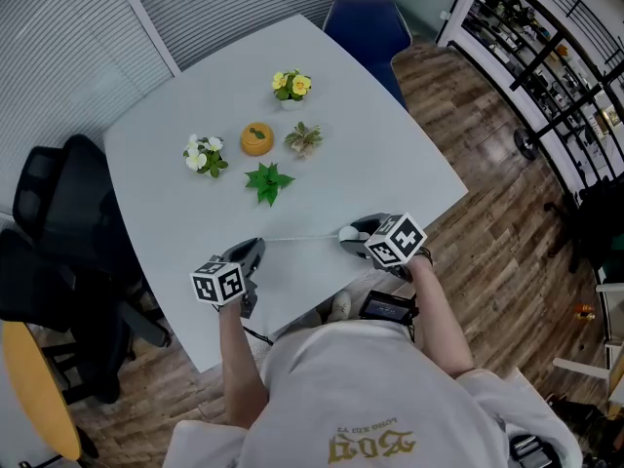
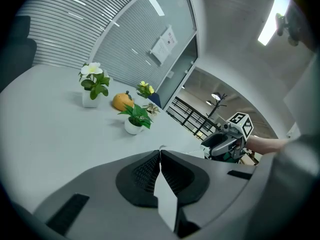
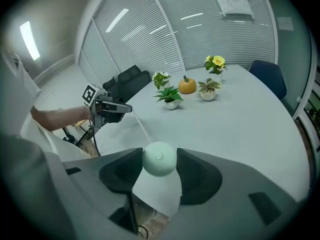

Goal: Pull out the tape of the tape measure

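Nearest, the person's white shirt [image 1: 370, 388] fills the head view's bottom edge, over a smooth pale table [image 1: 195, 96]. At its near edge the right gripper [image 1: 353, 232] clamps ribbed pads [image 3: 197, 176] on the round, pale-green tape measure [image 3: 159, 159]. The left gripper [image 1: 255, 245], jaws together, pinches the thin tape [image 1: 302, 237], whose whole span only the head view shows.

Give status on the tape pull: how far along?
Done: the right gripper clamps the round pale-green tape measure case, and the left gripper is shut on the tape's tip. In hand: the thin white tape spans the gap between them above the white table. Left: pulling further if more length is wanted; what remains inside isn't visible.
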Demonstrator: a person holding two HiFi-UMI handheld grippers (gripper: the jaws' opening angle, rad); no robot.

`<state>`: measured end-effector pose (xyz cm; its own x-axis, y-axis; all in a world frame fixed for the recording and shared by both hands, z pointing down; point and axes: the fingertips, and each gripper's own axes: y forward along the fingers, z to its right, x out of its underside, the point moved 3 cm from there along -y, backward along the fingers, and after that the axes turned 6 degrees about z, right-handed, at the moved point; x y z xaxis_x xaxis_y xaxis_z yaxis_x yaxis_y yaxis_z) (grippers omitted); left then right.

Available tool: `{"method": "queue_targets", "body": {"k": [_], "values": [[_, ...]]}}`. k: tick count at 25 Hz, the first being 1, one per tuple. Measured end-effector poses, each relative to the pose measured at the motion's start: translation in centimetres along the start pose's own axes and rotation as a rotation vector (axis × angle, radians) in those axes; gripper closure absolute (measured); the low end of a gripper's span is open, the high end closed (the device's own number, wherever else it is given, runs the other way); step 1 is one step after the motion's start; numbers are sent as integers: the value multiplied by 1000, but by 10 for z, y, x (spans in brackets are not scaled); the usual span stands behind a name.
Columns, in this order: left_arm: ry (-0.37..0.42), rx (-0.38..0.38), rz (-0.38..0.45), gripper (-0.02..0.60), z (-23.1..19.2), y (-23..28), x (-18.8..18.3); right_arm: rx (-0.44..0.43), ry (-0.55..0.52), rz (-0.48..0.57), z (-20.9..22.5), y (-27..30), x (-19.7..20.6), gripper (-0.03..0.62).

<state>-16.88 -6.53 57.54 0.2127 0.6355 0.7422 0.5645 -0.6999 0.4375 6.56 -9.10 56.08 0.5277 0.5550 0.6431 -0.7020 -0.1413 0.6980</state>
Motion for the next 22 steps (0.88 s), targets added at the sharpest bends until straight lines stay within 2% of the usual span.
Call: {"method": "queue_targets", "body": {"k": [22], "values": [[-45,-81,21,571,-23,-13,1,7,1,-29,1,3,3,365]]}}
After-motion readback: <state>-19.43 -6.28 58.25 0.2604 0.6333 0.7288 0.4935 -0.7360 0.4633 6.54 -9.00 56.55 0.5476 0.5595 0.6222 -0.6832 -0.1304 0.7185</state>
